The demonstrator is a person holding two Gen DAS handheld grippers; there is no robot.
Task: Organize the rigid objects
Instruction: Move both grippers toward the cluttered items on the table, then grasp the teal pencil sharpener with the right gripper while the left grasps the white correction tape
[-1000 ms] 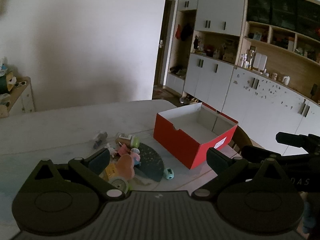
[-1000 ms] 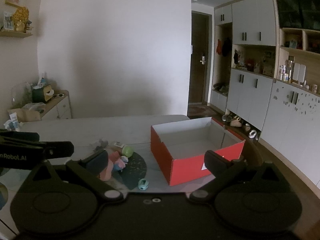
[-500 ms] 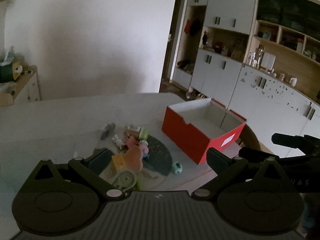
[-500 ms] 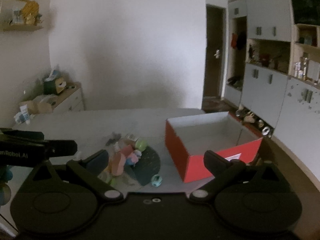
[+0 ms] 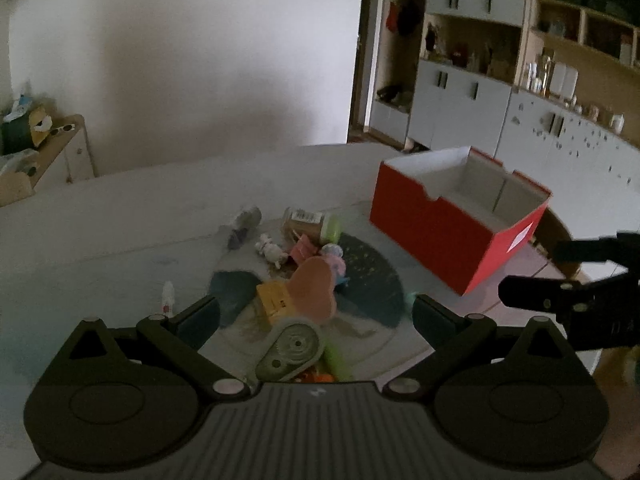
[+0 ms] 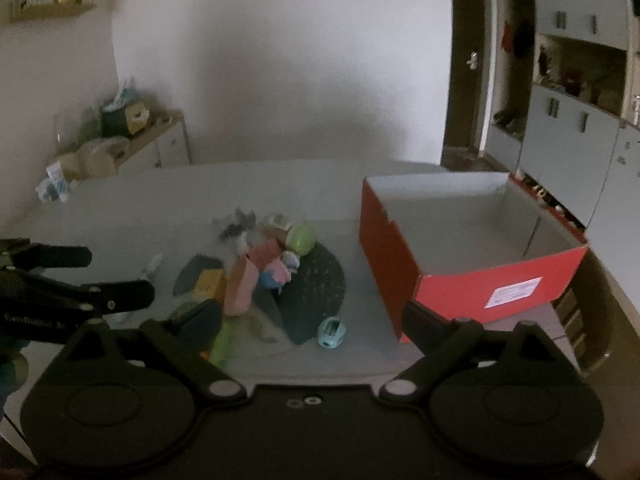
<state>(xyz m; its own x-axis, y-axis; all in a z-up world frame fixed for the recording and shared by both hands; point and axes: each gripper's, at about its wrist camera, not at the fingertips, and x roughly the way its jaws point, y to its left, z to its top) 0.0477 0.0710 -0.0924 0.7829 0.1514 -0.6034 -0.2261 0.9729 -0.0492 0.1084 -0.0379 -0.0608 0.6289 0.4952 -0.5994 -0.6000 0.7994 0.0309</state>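
**Left wrist view.** My left gripper point(image 5: 314, 314) stands wide open w/ nothing between its fingers point(image 5: 200, 316), hanging over the near edge of the toy pile. On the pale table point(image 5: 120, 220) lies a dark round mat point(image 5: 372, 280) carrying most of the clutter: a pink heart-shaped piece point(image 5: 314, 292) leaning up, a yellow block point(image 5: 274, 302) just beside it on the left, a grey-green tape dispenser point(image 5: 292, 350) nearest the camera, a green stick point(image 5: 336, 360) touching its right side. Farther back: a jar w/ green lid point(image 5: 314, 226) on its side, a small white figure point(image 5: 270, 250), a grey toy point(image 5: 244, 226) off the mat. A small white bottle point(image 5: 168, 298) lies apart, left of the pile. The red box point(image 5: 432, 232), open-topped w/ white inside, sits right of the pile; nothing visible in it. The right gripper point(image 5: 560, 276) enters from the right edge, fingers parted.

**Right wrist view.** My right gripper point(image 6: 312, 320) is open, jaws having just narrowed slightly, w/ nothing between them; it hangs above the table short of the pile. Same mat point(image 6: 320, 280) at centre, pink heart piece point(image 6: 240, 286) tilted on edge, green-lidded jar point(image 6: 300, 238) behind it. A small teal toy point(image 6: 331, 332) rests at the mat's near rim, apart from the rest. Red box point(image 6: 384, 248) is near the mat on the right, label facing the camera. Left gripper point(image 6: 116, 274) reaches in from the left, fingers apart, beside the pile. Image blurred; smaller toys can't be told apart.
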